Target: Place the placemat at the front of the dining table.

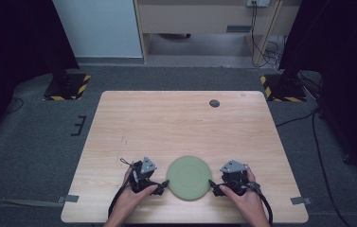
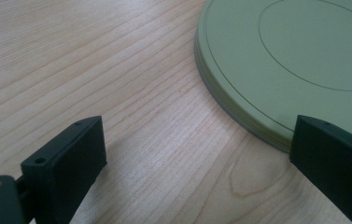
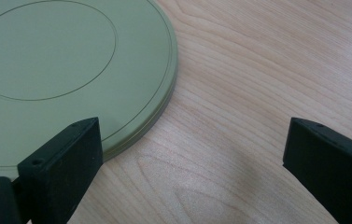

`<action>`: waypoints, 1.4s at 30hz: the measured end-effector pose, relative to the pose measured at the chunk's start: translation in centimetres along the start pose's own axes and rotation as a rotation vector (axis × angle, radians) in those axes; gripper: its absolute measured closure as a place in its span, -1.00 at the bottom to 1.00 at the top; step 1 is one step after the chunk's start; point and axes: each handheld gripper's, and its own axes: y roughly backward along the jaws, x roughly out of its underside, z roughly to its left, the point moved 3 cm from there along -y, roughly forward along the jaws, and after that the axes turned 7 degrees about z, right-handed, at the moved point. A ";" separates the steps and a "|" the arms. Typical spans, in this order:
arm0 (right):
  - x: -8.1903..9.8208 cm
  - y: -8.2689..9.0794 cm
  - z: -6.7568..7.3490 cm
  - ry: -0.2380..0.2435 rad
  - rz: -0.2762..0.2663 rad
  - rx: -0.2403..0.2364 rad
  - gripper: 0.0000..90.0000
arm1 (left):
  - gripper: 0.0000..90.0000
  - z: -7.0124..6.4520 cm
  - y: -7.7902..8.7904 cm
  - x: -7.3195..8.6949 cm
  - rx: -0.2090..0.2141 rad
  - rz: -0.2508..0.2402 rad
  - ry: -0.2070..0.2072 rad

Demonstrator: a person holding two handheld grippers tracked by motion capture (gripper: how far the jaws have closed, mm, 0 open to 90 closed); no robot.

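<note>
My left gripper (image 2: 197, 154) and right gripper (image 3: 192, 154) gape empty beside the green disc (image 1: 188, 177); its thin edge may slip my pinch.

Light wooden table (image 1: 166, 118), grey carpet floor (image 1: 34, 142), wooden desk (image 1: 204, 19) behind, dark curtains (image 1: 10, 38)

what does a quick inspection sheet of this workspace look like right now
surface: light wooden table, bare apart from a small dark round spot near the far edge
job's things: flat green round plate at the near edge, between the grippers
clutter: nothing seen
grippers: left gripper and right gripper both open, one at each side of the plate's rim, each with one jaw over it
cables: a black cable trails back from each gripper
surroundings: grey carpet, stand bases with hazard tape, wooden furniture behind
</note>
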 end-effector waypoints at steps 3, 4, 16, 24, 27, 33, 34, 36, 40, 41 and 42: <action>0.0 0.0 0.0 -0.002 0.001 0.002 -0.93 | -0.95 0.0 0.0 0.0 -0.002 -0.001 0.002; 0.0 0.0 0.0 -0.002 0.001 0.002 -0.93 | -0.95 0.0 0.0 0.0 -0.004 0.000 0.004; -0.1 -0.4 -0.3 -0.024 0.004 0.001 -0.99 | -1.00 0.0 -0.2 -0.2 -0.030 0.002 0.012; -0.3 -0.5 -0.5 -0.038 0.001 0.013 -0.99 | -1.00 0.2 -0.3 -0.4 -0.044 -0.004 0.028; -0.3 -0.6 -0.5 -0.042 0.001 0.018 -0.99 | -1.00 0.2 -0.4 -0.4 -0.047 -0.005 0.033; -0.3 -0.4 -0.4 -0.034 0.000 0.003 -0.88 | -0.94 0.2 -0.2 -0.4 -0.038 -0.013 0.035; -0.3 -0.4 -0.4 -0.034 0.000 0.003 -0.88 | -0.94 0.2 -0.1 -0.4 -0.037 -0.014 0.032; -0.2 -0.2 -0.2 -0.020 0.002 -0.013 -0.88 | -0.94 0.2 0.1 -0.3 -0.037 -0.016 0.028; -0.2 -0.2 -0.1 -0.016 0.008 -0.022 -0.87 | -0.94 0.2 0.2 -0.3 -0.033 -0.018 0.028; -0.2 -0.2 -0.1 -0.016 0.008 -0.022 -0.87 | -0.94 0.1 0.2 -0.3 -0.033 -0.018 0.027; -0.2 -0.2 -0.1 -0.015 0.008 -0.023 -0.88 | -0.94 0.0 0.1 -0.3 -0.034 -0.017 0.024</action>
